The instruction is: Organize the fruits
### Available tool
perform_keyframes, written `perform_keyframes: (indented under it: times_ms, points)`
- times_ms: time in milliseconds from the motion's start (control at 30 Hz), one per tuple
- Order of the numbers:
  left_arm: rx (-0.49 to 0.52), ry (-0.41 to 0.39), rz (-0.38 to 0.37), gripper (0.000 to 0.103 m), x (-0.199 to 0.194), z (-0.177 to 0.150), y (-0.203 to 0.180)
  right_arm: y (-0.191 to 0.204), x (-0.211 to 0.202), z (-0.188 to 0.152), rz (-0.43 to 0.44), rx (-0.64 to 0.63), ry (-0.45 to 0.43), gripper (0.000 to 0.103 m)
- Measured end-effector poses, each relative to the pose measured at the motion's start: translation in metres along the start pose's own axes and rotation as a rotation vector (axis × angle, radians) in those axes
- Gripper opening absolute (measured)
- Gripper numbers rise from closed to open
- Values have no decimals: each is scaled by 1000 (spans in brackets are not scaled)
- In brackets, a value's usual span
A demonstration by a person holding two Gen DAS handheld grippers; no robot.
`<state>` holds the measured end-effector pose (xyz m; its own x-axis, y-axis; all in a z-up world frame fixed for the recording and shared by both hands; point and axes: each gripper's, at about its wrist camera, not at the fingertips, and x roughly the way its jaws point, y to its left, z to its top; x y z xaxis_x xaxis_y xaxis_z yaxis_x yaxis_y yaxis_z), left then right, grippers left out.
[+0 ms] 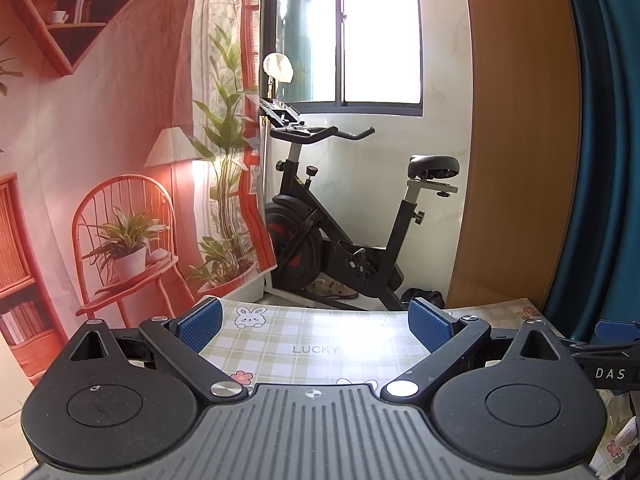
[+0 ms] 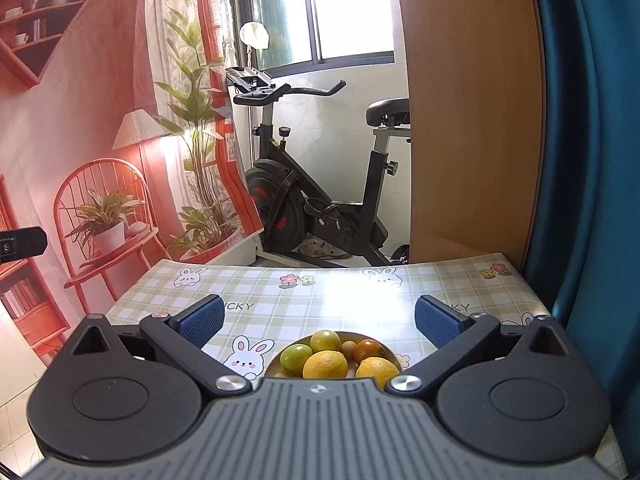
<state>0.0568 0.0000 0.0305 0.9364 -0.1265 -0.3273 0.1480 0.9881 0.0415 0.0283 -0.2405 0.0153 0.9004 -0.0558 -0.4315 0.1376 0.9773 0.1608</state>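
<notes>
A black exercise bike (image 2: 320,184) stands behind the checked tablecloth (image 2: 320,288).

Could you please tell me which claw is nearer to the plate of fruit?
Right. The right claw hangs open just above the plate of fruit. The left claw, also open, is off to the side over bare tablecloth, with no plate in its view.

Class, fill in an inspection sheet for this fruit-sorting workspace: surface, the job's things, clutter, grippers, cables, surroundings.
Surface: table under a green checked cloth with rabbits and flowers.
Job's things: plate near the front edge, heaped with fruit: lemons, a green fruit, an orange.
Clutter: nothing seen.
Grippers: left gripper open, holding nothing; right gripper open above the plate.
Cables: nothing seen.
Surroundings: exercise bike under a window, printed backdrop, wooden panel, teal curtain.
</notes>
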Motion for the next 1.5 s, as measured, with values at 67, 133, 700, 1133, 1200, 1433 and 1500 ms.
perform_keyframes:
  times_ms: [67,133,700,1133,1200,1433,1500]
  points:
    - [0,4,-4,100,0,1,-1,-1,0,-2,-3,-3,3,103]
    - [1,7,-5,101,1,1,-2,-1,1,-2,-7,-4,8,103]
    - [0,32,-10,101,6,0,-3,4,5,1,-21,-14,32,103]
    - [-3,60,-15,101,13,-3,-1,4,9,1,-30,-23,47,103]
    - [-5,64,-17,101,14,-3,0,4,10,1,-31,-25,49,103]
    - [-11,72,-19,101,16,-3,1,3,10,1,-37,-27,55,103]
    - [-14,71,-25,101,16,-4,1,3,10,0,-36,-27,56,103]
